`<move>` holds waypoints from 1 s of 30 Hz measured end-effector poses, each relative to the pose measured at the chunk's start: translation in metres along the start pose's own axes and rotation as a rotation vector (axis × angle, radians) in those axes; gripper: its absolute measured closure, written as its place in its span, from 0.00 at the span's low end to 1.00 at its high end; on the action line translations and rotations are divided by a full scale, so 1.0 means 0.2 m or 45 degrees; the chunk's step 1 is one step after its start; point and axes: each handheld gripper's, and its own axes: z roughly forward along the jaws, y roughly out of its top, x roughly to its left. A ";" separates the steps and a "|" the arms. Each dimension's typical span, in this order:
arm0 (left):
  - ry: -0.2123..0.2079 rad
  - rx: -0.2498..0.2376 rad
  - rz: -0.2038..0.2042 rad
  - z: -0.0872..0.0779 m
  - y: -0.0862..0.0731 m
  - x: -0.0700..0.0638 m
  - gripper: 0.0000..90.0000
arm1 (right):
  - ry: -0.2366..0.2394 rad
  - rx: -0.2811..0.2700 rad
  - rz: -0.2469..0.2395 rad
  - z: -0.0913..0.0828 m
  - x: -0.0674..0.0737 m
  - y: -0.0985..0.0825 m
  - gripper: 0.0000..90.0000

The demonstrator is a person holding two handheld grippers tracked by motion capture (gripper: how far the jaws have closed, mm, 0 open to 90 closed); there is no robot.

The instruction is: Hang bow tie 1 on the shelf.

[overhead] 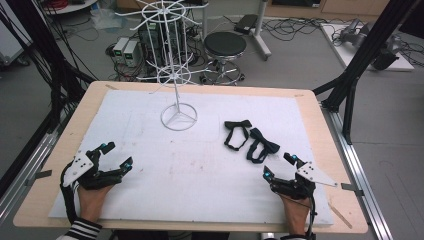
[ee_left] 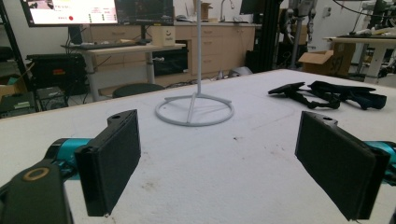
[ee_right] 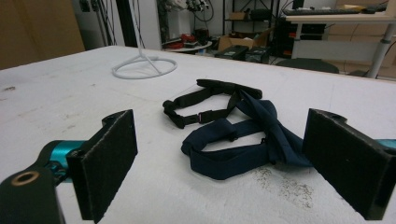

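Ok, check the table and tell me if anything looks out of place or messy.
Little stands out. Two bow ties lie loose on the white mat, their straps overlapping, rather than hung on the white wire rack. The right gripper view shows dark specks on the mat. Both grippers are open, apart from everything.

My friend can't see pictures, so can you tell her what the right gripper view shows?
Two bow ties lie touching on a white table: a navy bow tie in front and a black bow tie behind it. The right gripper frames them, its two black padded fingers wide apart and holding nothing. A white wire stand's ring base sits farther back.
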 end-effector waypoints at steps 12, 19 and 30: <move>0.003 0.000 0.000 0.00 0.00 0.00 0.16 | -0.006 -0.001 -0.012 0.00 0.00 0.00 0.11; 0.005 -0.011 0.000 0.00 0.00 0.00 0.16 | -0.009 0.015 -0.013 0.00 0.01 0.00 0.11; 0.004 -0.017 -0.007 -0.01 0.00 0.00 0.16 | -0.006 0.054 -0.005 0.02 0.00 0.01 0.11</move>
